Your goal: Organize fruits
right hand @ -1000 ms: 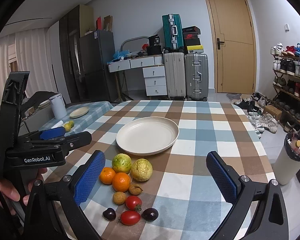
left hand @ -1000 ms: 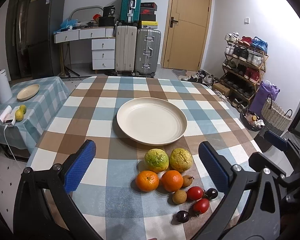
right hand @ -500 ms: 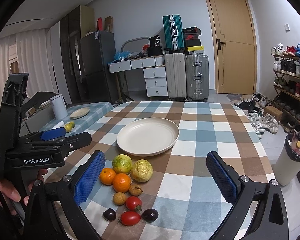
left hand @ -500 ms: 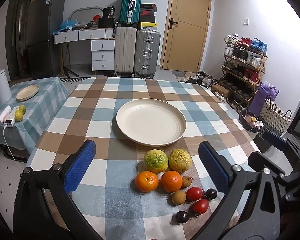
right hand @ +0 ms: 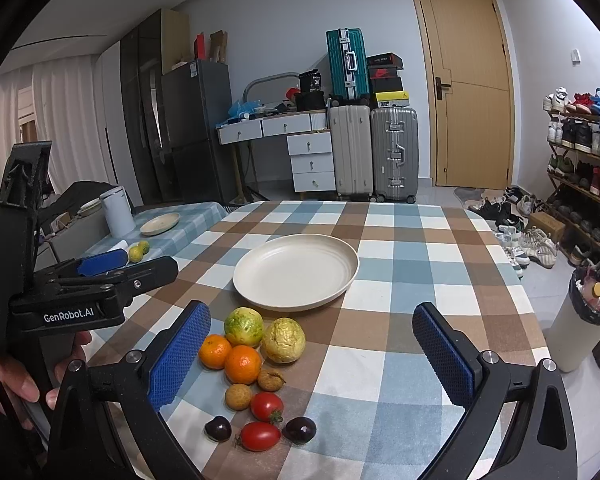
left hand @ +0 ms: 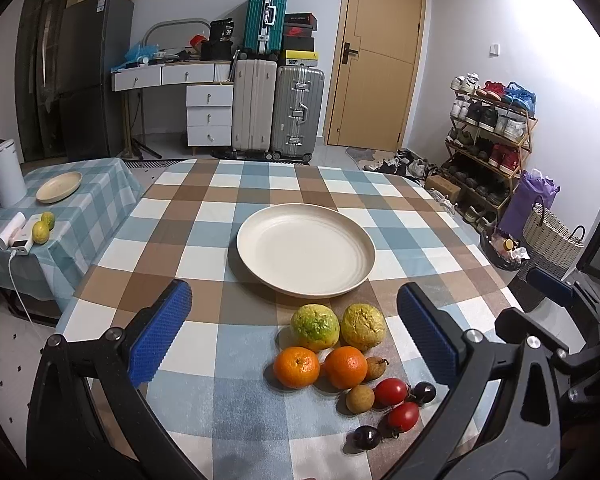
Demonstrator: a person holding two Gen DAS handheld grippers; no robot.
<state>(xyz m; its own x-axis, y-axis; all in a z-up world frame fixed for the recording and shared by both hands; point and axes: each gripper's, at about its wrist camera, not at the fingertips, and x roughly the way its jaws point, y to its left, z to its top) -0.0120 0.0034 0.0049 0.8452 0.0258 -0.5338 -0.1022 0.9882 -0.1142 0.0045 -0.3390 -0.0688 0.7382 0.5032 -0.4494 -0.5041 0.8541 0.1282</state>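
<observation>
Left gripper [right hand: 100, 262] body, right wrist view: white lettering "GenRobot.AI" on the black side face.
Same body, lower left edge: small white print beginning "Data", the rest cut off and too small to read.
Black box [left hand: 223, 31] on the desk: white number, apparently "36".
Black shoebox [left hand: 299, 33] on the suitcases: red swoosh logo, no legible words.

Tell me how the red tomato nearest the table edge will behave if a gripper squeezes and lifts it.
The tomato looks glossy and oval, so it may slip between pads and roll if nudged. Probably soft-skinned; squeeze gently. A dark fruit sits beside it and might get knocked.
</observation>
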